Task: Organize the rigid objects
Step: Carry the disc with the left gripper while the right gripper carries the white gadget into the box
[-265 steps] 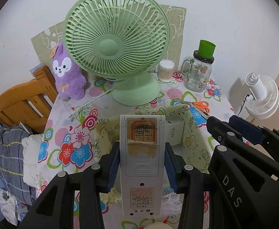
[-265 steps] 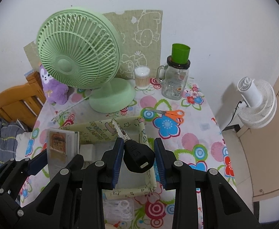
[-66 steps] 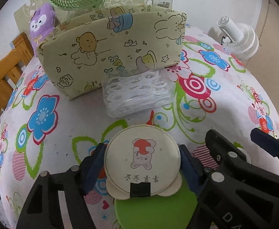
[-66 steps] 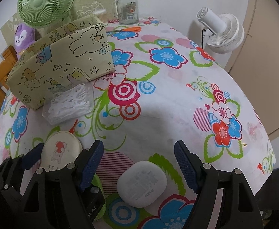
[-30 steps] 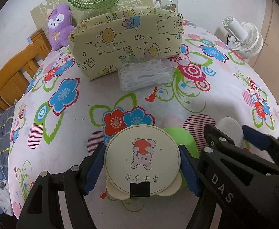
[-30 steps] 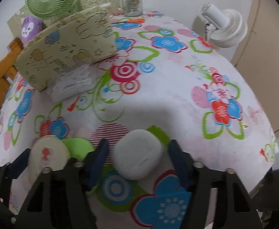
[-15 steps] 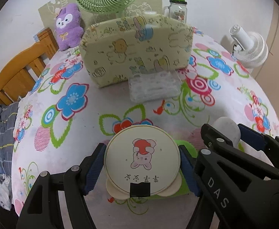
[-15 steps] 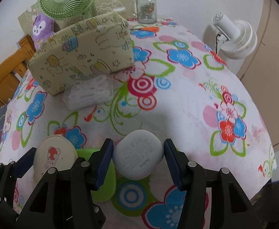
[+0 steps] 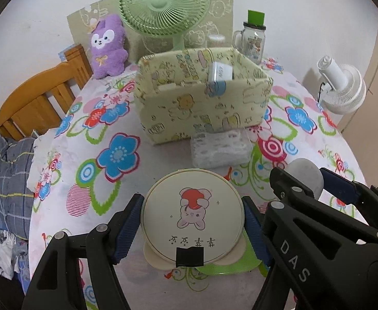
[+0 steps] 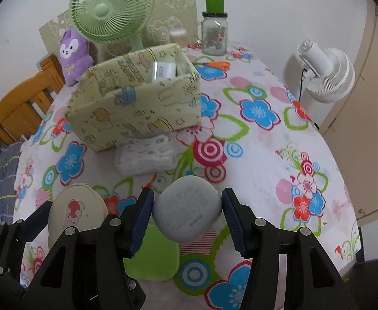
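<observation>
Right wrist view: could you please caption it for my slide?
Right gripper holds a white case above the flowered table, facing the patterned box.

Each gripper [image 9: 192, 222] is black plastic with silver screws, blue pads [image 10: 140, 222] and white "DAS" lettering.

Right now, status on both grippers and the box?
Left gripper shut on round case. Right gripper shut on white case. Box ahead, open; clear packet lies against its front.

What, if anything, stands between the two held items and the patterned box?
Only the clear packet lies on the table against the box's near wall, below the path; the box's open top looks reachable for the compact and white case.
</observation>
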Action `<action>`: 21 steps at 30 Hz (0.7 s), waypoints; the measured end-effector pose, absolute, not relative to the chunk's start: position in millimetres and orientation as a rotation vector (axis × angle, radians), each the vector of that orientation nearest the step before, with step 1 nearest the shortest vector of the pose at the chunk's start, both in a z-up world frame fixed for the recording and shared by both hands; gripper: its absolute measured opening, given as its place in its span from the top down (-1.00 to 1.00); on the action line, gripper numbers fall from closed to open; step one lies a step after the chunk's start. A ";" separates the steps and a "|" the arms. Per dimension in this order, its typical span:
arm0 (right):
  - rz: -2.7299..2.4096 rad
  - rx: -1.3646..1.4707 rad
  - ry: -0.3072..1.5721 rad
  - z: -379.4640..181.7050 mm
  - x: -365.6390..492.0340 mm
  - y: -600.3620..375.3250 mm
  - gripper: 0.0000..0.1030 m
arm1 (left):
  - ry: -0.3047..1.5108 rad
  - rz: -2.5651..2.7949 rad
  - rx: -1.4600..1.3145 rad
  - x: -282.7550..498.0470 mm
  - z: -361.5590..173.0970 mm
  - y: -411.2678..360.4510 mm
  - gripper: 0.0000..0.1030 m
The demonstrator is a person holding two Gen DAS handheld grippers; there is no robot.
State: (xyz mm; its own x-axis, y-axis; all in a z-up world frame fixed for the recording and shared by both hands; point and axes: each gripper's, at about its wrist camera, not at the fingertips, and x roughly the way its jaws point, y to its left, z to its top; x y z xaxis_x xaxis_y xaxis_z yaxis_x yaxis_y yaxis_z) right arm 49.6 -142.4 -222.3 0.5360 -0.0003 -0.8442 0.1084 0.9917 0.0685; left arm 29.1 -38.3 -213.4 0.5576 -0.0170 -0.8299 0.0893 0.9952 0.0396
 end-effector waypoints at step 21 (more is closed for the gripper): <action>-0.026 0.103 0.938 -163.3 50.6 -129.0 -0.13 | 0.921 -0.021 0.038 25.2 -158.7 -24.7 -0.49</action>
State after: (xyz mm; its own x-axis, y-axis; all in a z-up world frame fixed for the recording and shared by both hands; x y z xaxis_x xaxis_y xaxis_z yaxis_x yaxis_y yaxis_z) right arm 50.6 -129.0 -163.3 0.5918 0.0226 -0.8058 0.0669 0.9948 0.0771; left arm 25.2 -24.7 -158.7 0.6048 -0.0021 -0.7964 0.0348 0.9991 0.0238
